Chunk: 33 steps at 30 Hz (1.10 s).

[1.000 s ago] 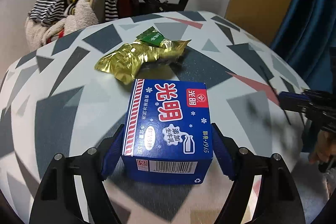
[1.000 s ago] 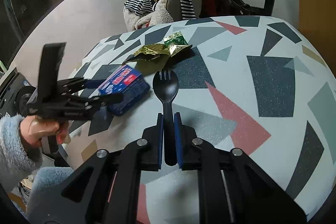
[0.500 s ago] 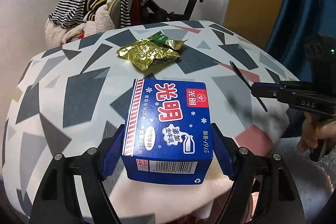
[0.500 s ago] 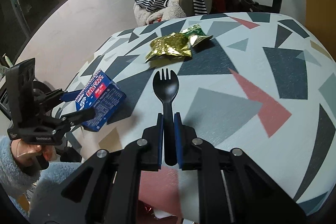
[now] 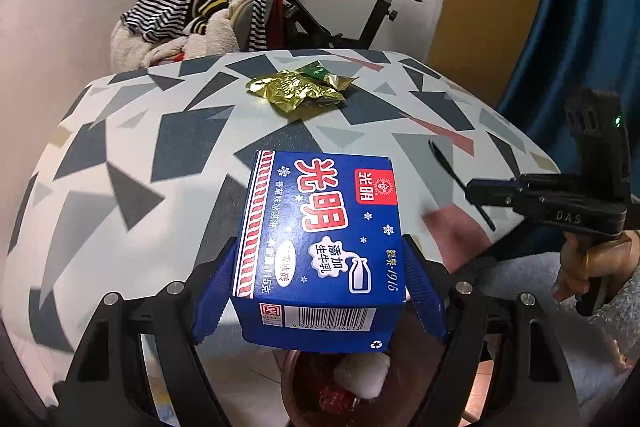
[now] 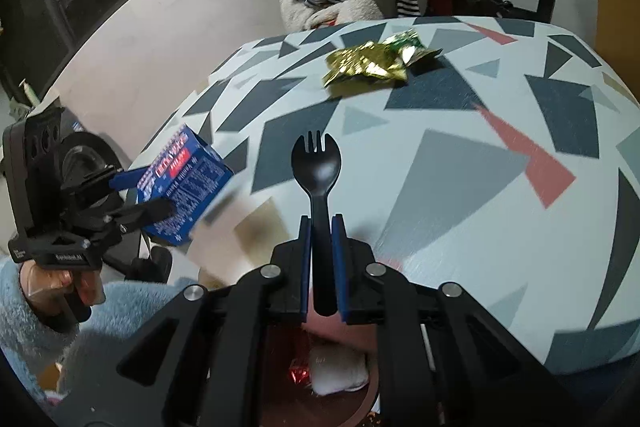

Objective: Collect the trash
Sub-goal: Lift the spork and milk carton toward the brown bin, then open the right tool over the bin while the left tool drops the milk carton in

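Note:
My left gripper [image 5: 318,301] is shut on a blue ice-cream carton [image 5: 320,239] and holds it in the air past the table's near edge, above a brown bin [image 5: 292,387]. The carton also shows in the right wrist view [image 6: 182,187]. My right gripper [image 6: 320,259] is shut on a black plastic spork [image 6: 318,183], held over the bin [image 6: 360,403]. The spork also shows in the left wrist view [image 5: 460,187]. A crumpled gold wrapper [image 5: 296,91] with a small green packet [image 5: 316,70] lies on the far part of the table [image 5: 160,147].
The bin holds white tissue [image 5: 364,375] and a red wrapper [image 5: 334,397]. A chair piled with striped clothes [image 5: 192,11] and an exercise bike [image 5: 360,7] stand behind the table. A blue curtain [image 5: 592,27] hangs at the right.
Both grippers have pulled back from the table with their loads. The carton and spork now hang past the near edge, and the bin has come into view below.

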Each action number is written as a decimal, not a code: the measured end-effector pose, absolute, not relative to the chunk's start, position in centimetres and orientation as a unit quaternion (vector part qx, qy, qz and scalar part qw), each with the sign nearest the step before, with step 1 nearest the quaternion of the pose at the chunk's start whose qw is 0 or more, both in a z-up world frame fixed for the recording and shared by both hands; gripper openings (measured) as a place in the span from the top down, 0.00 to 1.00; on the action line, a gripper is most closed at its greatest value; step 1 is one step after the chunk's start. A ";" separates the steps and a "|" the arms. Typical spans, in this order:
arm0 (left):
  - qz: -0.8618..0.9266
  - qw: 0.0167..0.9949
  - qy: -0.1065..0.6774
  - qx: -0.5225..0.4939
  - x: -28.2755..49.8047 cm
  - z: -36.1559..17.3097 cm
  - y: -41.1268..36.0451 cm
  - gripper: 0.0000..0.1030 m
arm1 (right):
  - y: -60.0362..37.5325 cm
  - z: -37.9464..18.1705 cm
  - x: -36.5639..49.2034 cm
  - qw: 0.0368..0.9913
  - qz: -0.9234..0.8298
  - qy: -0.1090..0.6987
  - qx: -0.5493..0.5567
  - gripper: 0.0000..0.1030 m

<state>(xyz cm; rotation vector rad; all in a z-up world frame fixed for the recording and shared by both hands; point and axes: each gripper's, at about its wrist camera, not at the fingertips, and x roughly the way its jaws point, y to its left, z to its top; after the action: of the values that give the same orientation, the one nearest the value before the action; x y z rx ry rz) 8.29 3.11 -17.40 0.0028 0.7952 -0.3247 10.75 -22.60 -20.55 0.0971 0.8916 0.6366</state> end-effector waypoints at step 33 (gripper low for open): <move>-0.167 0.902 0.399 -0.019 1.1 -21.1 3.5 0.26 | -18.4 -29.4 5.1 0.783 0.317 0.535 -0.024 0.61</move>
<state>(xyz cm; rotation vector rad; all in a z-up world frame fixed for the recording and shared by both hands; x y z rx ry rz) 1.11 3.53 -21.10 -0.0391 0.8245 -0.3451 5.07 -18.45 -29.40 -0.0520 1.1545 0.6852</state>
